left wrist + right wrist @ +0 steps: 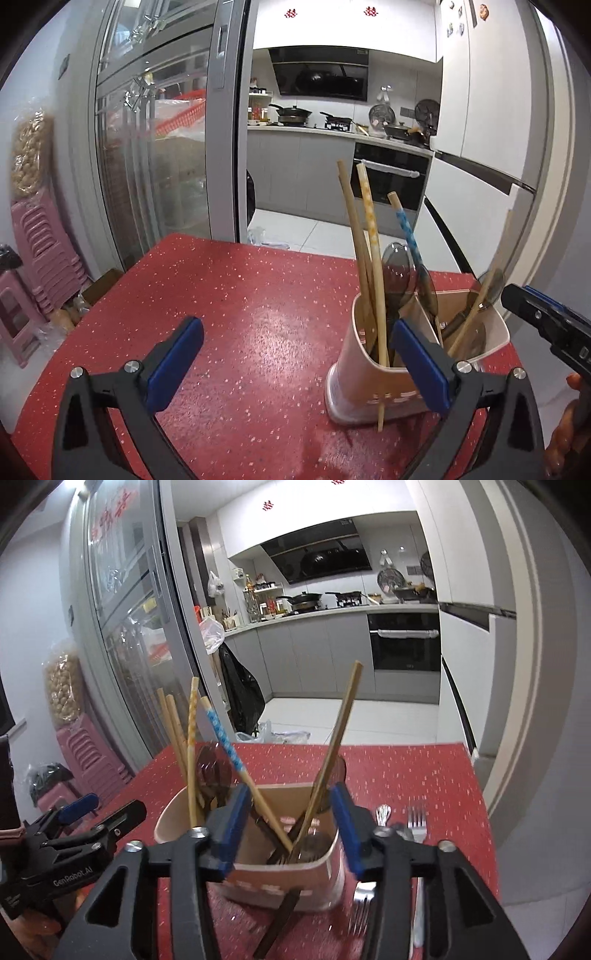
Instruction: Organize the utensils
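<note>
A beige two-compartment utensil holder (369,384) (295,878) stands on the red speckled table (240,314) (424,775). It holds several chopsticks (369,229) (225,738) and dark spoons (397,266) (212,771). A blurred chopstick (338,746) leans in its right compartment. My left gripper (299,354) is open and empty, its right finger in front of the holder. My right gripper (290,827) is open, its jaws on either side of the holder's right compartment, gripping nothing. Metal forks (415,819) and a spoon (383,814) lie on the table right of the holder.
A dark utensil (277,919) lies on the table in front of the holder. A chopstick end (380,417) rests at the holder's base. Pink stools (40,251) stand left of the table. A glass cabinet (155,147) and the kitchen lie beyond the far edge.
</note>
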